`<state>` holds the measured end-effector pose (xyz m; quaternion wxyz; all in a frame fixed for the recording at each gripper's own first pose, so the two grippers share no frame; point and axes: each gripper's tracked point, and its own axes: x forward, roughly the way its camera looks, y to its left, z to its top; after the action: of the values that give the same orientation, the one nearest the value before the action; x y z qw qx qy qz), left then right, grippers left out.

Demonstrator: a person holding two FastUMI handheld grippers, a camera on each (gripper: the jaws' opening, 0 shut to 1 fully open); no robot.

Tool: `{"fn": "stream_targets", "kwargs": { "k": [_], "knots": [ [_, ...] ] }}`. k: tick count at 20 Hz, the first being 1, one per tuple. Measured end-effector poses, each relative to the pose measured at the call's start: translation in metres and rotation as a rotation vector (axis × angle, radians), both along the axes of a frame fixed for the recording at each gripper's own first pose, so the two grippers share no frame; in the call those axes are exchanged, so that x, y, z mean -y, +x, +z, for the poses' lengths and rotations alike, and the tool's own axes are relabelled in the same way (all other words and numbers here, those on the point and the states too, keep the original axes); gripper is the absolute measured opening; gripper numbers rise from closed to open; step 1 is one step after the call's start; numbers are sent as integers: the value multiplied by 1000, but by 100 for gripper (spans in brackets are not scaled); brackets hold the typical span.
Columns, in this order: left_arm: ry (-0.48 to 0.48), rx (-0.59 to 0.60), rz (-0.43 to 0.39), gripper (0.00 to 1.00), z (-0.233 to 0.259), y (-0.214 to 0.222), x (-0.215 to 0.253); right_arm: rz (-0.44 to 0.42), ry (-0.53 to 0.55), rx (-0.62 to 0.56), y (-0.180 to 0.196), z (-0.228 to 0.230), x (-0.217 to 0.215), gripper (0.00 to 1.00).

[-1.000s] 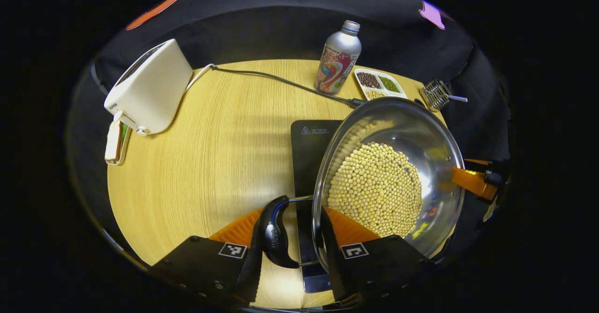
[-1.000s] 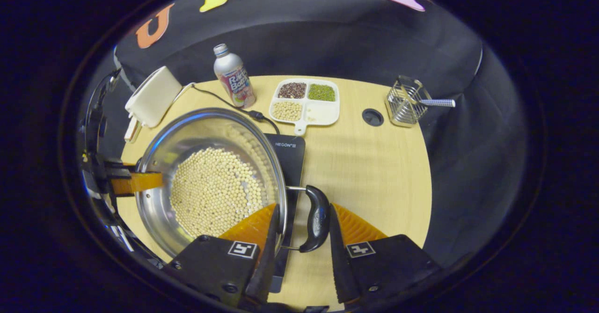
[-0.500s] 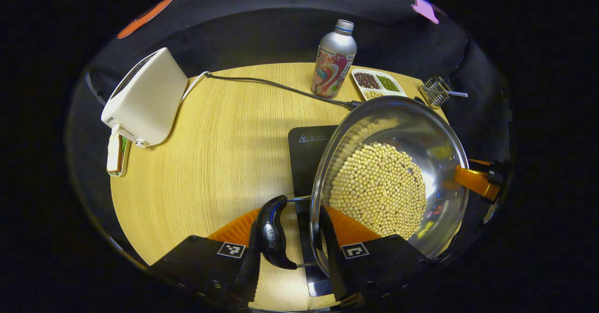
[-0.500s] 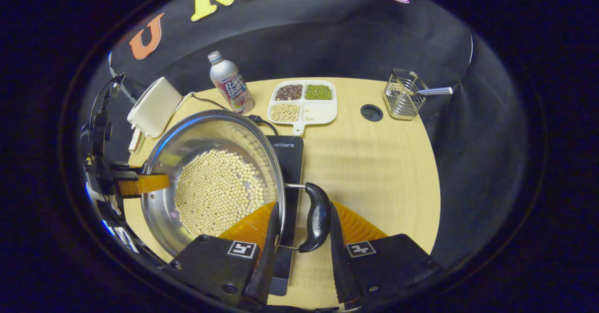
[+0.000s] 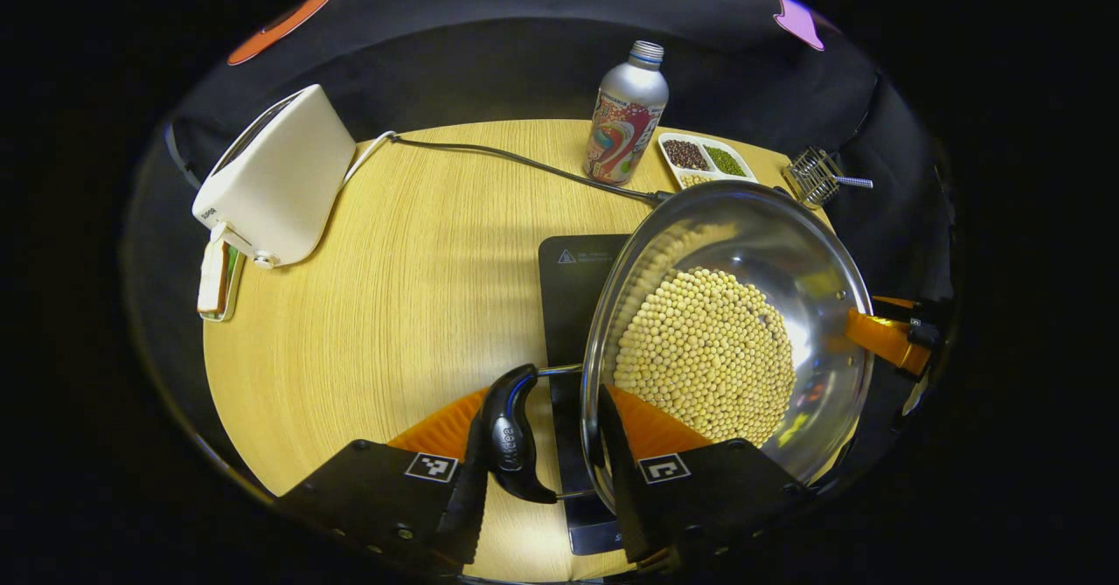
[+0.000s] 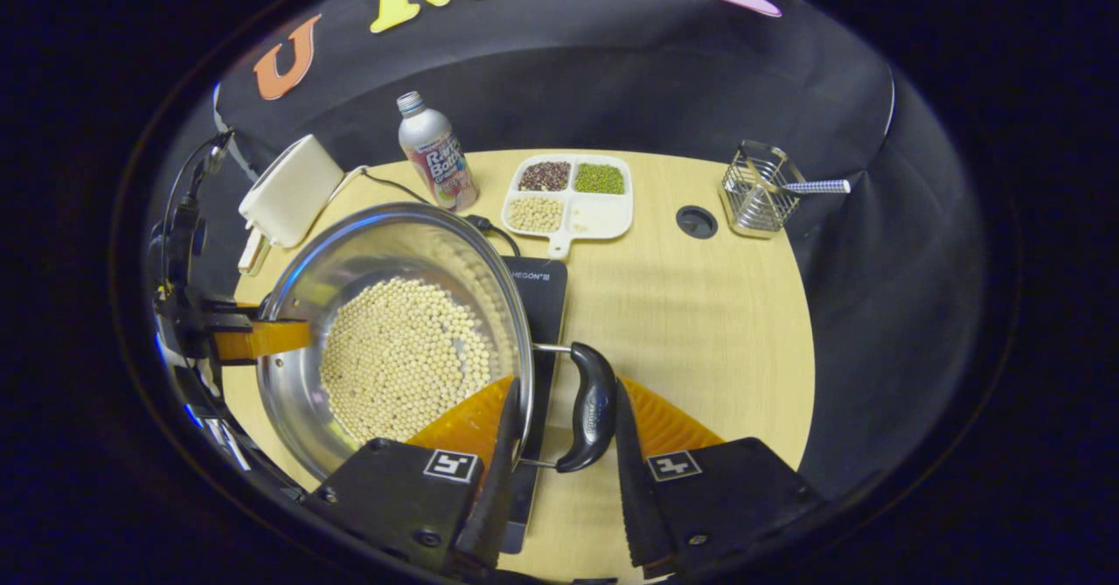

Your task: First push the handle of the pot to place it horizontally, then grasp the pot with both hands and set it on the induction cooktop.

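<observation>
I have the steel pot (image 5: 822,261) held up over the black induction cooktop (image 5: 573,279), one gripper on each side handle. My left gripper (image 5: 542,463) has its jaws clamped on the pot's black left handle (image 5: 511,436); in the right gripper view, my right gripper (image 6: 559,454) is clamped on the right handle (image 6: 593,406) the same way. The pot is full of pale soybeans (image 5: 708,353) (heaped toward the middle). Whether its base touches the cooktop, I cannot tell. On the wooden table (image 5: 411,279) behind it sit a white toaster (image 5: 280,174), a drink bottle (image 5: 625,113), a divided dish (image 6: 568,196) of beans and a wire holder (image 6: 756,190).
</observation>
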<state>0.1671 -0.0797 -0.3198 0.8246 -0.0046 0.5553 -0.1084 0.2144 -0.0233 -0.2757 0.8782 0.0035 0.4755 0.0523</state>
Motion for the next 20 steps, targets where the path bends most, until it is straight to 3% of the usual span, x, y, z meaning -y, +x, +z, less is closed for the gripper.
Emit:
{"fn": "stream_targets", "kwargs": {
  "k": [1,2,3,4,5,6,7,9,14,15,17,20],
  "knots": [
    [-3,10,-3,51,1,1,1,-10,14,12,0,1,0,57],
    [-8,17,-13,52,2,2,1,-13,24,25,0,0,-1,58],
    [-12,32,-8,66,5,1,0,-15,16,31,-2,0,3,60],
    [-20,71,3,67,11,6,0,-9,28,58,-2,2,0,67],
    [-14,119,14,94,21,12,-4,-14,30,88,-2,6,-1,74],
    [-11,164,22,100,30,12,-9,-15,28,112,-3,12,-1,70],
    [-5,216,28,98,38,13,-11,-11,30,144,-8,20,-3,69],
    [12,296,47,96,54,7,-19,-3,37,207,-17,33,-9,78],
    [47,476,49,96,89,-22,-25,17,48,313,-49,54,-29,77],
    [47,501,45,100,94,-29,-23,18,49,331,-54,58,-31,77],
    [29,523,39,96,103,-44,-20,40,92,357,-65,64,-47,77],
    [25,557,18,98,114,-60,-23,32,58,382,-79,70,-51,80]
  ]
}}
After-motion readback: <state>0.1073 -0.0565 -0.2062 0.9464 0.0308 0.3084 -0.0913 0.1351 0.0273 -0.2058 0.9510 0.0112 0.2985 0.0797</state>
